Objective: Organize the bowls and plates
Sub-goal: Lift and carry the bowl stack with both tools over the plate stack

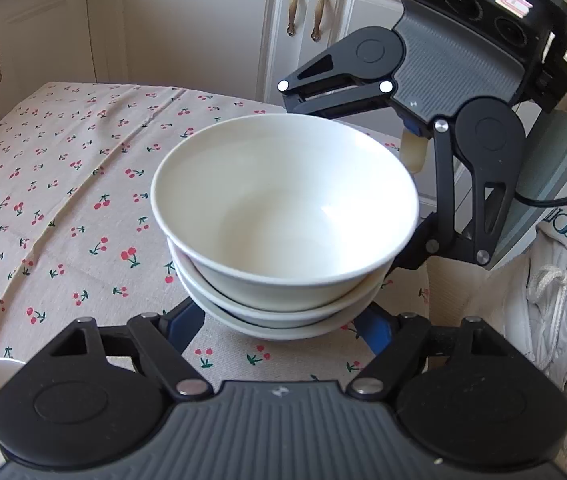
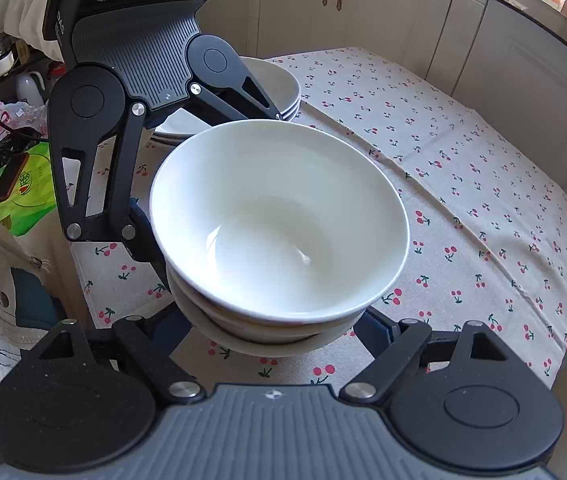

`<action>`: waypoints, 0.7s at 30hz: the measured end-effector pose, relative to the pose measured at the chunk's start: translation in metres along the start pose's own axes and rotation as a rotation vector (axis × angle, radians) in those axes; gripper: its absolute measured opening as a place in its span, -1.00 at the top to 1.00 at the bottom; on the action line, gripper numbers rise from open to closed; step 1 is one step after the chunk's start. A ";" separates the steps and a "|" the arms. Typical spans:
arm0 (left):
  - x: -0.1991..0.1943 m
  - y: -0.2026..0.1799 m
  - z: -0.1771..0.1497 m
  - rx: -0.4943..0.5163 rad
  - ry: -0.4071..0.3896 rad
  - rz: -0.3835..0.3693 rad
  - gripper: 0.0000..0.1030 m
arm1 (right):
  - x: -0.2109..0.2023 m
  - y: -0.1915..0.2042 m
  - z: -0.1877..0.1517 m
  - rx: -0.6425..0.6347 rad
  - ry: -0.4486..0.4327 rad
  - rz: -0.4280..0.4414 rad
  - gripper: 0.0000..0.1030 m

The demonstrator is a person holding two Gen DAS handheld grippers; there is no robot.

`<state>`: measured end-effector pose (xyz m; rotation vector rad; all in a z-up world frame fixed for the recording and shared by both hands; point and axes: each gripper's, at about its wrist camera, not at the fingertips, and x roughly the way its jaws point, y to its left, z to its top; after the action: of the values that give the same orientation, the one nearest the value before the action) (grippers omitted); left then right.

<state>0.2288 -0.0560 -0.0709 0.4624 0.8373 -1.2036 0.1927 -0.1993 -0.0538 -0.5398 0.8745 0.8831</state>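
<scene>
The worktop wears a creased cherry-print cloth (image 2: 483, 184). At frame centre a stack of white bowls (image 2: 279, 216) sits on it. A pile of white plates (image 2: 279, 84) lies at upper left.

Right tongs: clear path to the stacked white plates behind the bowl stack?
Probably not directly. The stacked white plates sit beyond the nested white ceramic bowls that the right tongs straddle, and the left tongs cross in front of them. The right tongs would have to lift clear first.
</scene>
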 end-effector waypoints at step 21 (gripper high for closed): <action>-0.013 -0.009 0.004 0.012 -0.012 0.038 -0.56 | -0.011 0.009 0.008 -0.020 -0.001 -0.033 -0.75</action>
<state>0.2201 -0.0537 -0.0572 0.4786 0.8079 -1.1763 0.1843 -0.1934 -0.0405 -0.5694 0.8548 0.8628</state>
